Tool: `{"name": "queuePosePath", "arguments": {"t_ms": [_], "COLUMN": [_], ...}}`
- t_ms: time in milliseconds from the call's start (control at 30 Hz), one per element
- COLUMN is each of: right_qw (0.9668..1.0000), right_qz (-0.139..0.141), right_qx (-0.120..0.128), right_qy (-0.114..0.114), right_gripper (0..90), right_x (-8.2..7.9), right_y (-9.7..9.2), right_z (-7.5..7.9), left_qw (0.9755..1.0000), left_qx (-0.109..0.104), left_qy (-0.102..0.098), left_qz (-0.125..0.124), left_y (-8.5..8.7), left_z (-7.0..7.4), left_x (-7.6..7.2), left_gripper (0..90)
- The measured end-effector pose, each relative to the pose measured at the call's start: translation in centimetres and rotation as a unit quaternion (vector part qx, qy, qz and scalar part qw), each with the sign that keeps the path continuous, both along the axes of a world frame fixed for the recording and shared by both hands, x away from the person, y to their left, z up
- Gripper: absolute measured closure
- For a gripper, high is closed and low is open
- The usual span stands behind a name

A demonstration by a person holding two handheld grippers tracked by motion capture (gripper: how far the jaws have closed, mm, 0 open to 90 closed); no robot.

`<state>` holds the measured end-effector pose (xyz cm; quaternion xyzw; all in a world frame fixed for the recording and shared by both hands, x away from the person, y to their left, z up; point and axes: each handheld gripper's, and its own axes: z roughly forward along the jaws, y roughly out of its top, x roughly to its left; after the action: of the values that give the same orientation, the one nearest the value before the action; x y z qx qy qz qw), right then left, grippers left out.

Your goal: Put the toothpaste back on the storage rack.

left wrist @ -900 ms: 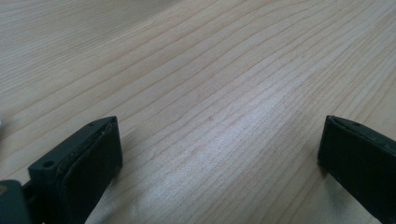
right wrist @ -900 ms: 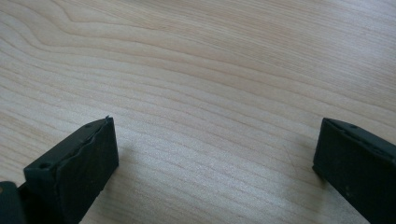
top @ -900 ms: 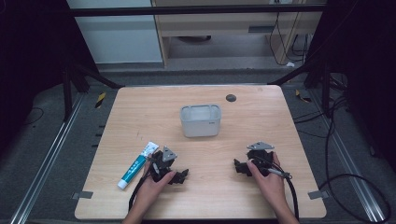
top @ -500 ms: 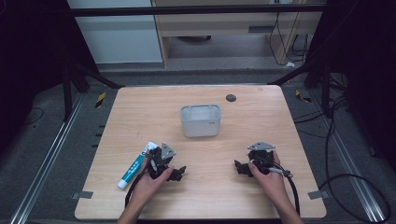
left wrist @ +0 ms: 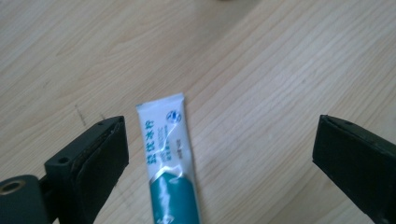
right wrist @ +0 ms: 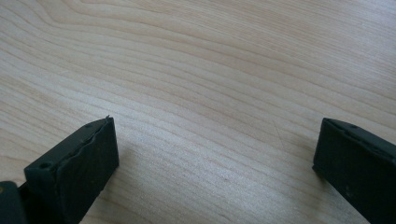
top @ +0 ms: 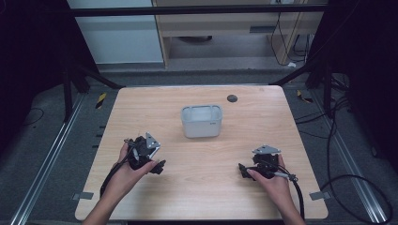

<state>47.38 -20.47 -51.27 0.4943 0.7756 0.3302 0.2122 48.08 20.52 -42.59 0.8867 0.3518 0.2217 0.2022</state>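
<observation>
High view: person's two hands come in from the bottom edge of a wooden table (top: 141,98), one gripper in each.
Left gripper (top: 142,154): sits over the front-left part of the table, pretty much right on top of the tube. In the left gripper view (left wrist: 219,154) its jaws are spread wide, nothing pinched.
Toothpaste tube (left wrist: 167,154): white and teal, lying flat on the wood between the left gripper's jaws. It's closer to the jaw on the left of that view, just beside it but not touching as far as I can see. Flat crimped end points away from the camera.
Right gripper (top: 256,168): front-right part of the table, well apart from the tube. Right gripper view (right wrist: 215,158) has its jaws wide open too, just bare wood grain between them.
Tub (top: 202,121): whitish plastic box near the middle of the table, apart from both grippers.
Dark round spot (top: 231,98): on the table behind the tub, can't tell what it is.
</observation>
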Motion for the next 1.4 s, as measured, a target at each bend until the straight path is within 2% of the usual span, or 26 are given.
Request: {"name": "queuePosePath", "arguments": {"t_ms": [167,267,467,567,733,767,867,933,1067,1133,1233,1300,1400], "right_qw": [1.0,1.0,1.0,1.0,1.0,1.0,1.0,1.0,1.0,1.0,1.0,1.0,1.0], "right_qz": [-0.002,-0.003,-0.003,-0.005,-0.005,-0.005,-0.006,-0.005,-0.004,-0.004,-0.004,-0.004,-0.004], "right_qx": [0.0,0.0,0.001,0.0,0.0,0.0,0.0,0.0,-0.001,-0.002,-0.001,-0.001,-0.001], "right_qy": [0.001,0.001,0.001,0.0,0.0,0.0,0.0,0.0,0.0,-0.001,0.0,0.0,-0.001], "right_gripper": [0.4,0.4,0.4,0.3,0.4,0.4,0.4,0.4,0.4,0.4,0.4,0.4,0.4], "right_x": [-0.1,-0.1,-0.2,-0.2,-0.2,-0.2,-0.2,-0.2,-0.1,-0.1,-0.1,-0.1,-0.1], "right_y": [-0.2,-0.3,-0.7,-0.9,-0.9,-0.9,-0.9,-1.0,-1.1,-1.1,-1.1,-1.1,-1.1], "right_z": [0.0,0.0,0.0,0.0,0.0,0.0,0.0,0.0,0.0,0.0,0.0,0.0,0.0], "left_qw": [0.9994,0.9983,0.9952,0.994,0.9914,0.9909,0.9886,0.9871,0.986,0.9854,0.9847,0.9831,0.9831], "left_qx": [0.019,0.038,0.052,0.041,0.035,0.034,0.049,0.05,0.041,0.026,0.018,-0.007,-0.001], "left_qy": [0.029,0.041,0.067,0.084,0.106,0.11,0.123,0.132,0.139,0.144,0.148,0.156,0.155], "left_qz": [0.003,0.015,0.048,0.056,0.069,0.07,0.073,0.076,0.083,0.087,0.09,0.095,0.097], "left_y": [0.9,1.6,3.7,4.8,5.9,6.0,6.1,6.2,6.4,6.5,6.3,6.2,5.7], "left_z": [0.1,-0.1,-0.2,0.0,0.5,0.5,0.5,0.4,0.1,-0.2,-0.5,-0.7,-1.0], "left_x": [0.0,0.1,0.3,0.3,0.8,1.0,1.5,1.7,2.4,2.8,3.2,3.5,3.9], "left_gripper": [3.4,4.5,4.1,9.5,14.2,17.7,21.1,24.5,31.0,33.2,36.0,36.3,36.3]}}
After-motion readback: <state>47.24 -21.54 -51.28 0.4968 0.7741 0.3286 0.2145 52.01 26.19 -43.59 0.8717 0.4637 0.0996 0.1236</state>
